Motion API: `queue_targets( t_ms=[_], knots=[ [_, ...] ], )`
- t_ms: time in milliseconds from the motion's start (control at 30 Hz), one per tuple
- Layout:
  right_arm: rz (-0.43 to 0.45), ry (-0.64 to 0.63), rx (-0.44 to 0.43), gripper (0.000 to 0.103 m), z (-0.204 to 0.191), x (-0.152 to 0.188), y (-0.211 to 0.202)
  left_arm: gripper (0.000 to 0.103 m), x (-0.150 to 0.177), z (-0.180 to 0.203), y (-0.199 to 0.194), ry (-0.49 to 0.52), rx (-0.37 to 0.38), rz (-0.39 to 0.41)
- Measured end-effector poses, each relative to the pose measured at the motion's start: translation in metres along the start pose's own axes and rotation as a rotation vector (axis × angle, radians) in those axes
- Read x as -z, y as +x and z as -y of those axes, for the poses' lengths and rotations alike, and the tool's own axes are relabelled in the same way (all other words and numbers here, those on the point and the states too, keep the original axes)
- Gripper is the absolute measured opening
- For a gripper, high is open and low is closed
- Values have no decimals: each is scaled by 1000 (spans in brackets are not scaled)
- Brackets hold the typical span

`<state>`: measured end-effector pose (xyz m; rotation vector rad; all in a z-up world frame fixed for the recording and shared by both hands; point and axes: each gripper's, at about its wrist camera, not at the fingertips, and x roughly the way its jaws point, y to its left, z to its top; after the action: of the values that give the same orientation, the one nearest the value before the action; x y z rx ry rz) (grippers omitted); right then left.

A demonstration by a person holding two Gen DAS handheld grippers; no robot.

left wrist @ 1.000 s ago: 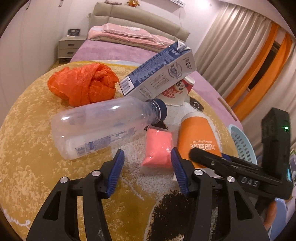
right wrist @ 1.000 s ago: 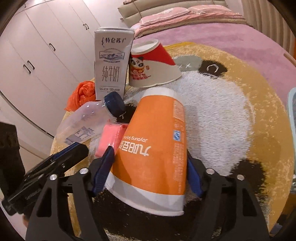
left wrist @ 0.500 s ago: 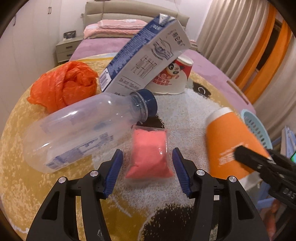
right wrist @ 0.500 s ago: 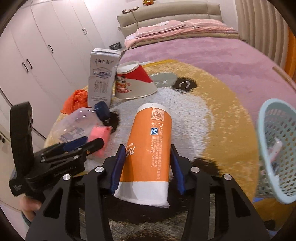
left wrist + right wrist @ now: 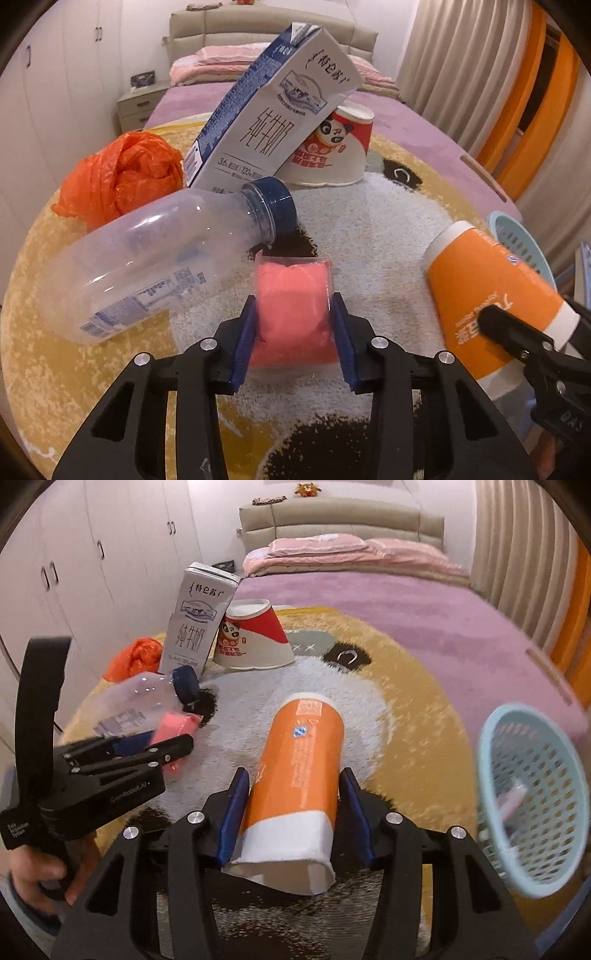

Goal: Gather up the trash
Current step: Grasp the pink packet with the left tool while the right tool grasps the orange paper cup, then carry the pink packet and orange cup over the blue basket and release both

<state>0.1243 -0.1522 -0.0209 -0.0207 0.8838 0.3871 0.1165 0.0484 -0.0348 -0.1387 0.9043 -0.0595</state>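
Note:
My left gripper (image 5: 294, 317) is shut on a pink packet (image 5: 293, 310) on the rug; it also shows in the right wrist view (image 5: 173, 725). My right gripper (image 5: 293, 794) is shut on an orange paper cup (image 5: 299, 760), held off the rug; the cup shows at the right in the left wrist view (image 5: 491, 295). A clear plastic bottle (image 5: 159, 258) lies left of the packet. A white milk carton (image 5: 273, 114) leans on a red and white paper bowl (image 5: 332, 147). An orange plastic bag (image 5: 118, 177) lies at the far left.
A light blue basket (image 5: 535, 805) stands at the right with a small item inside. All of it sits on a round yellow and white panda rug (image 5: 369, 229). A bed (image 5: 351, 550), white wardrobes and curtains surround the rug.
My left gripper moved forward and closed on the pink packet. My right gripper lifted the orange cup and carried it right, toward the basket.

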Motion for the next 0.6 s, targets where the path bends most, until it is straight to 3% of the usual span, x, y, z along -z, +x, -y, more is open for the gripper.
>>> queue_targets(
  t_ms=[133, 400, 467, 600],
  knots=[
    [-18, 74, -99, 48, 10, 6, 1, 38, 1, 8, -7, 10, 15, 24],
    [-12, 141, -161, 48, 20, 19, -2, 37, 5, 24, -11, 30, 33, 32],
    [2, 144, -165, 41, 23, 20, -8, 37, 6, 27, -14, 32, 46, 38],
    [40, 149, -150, 37, 31, 22, -22, 37, 5, 39, -19, 44, 71, 54]
  ],
)
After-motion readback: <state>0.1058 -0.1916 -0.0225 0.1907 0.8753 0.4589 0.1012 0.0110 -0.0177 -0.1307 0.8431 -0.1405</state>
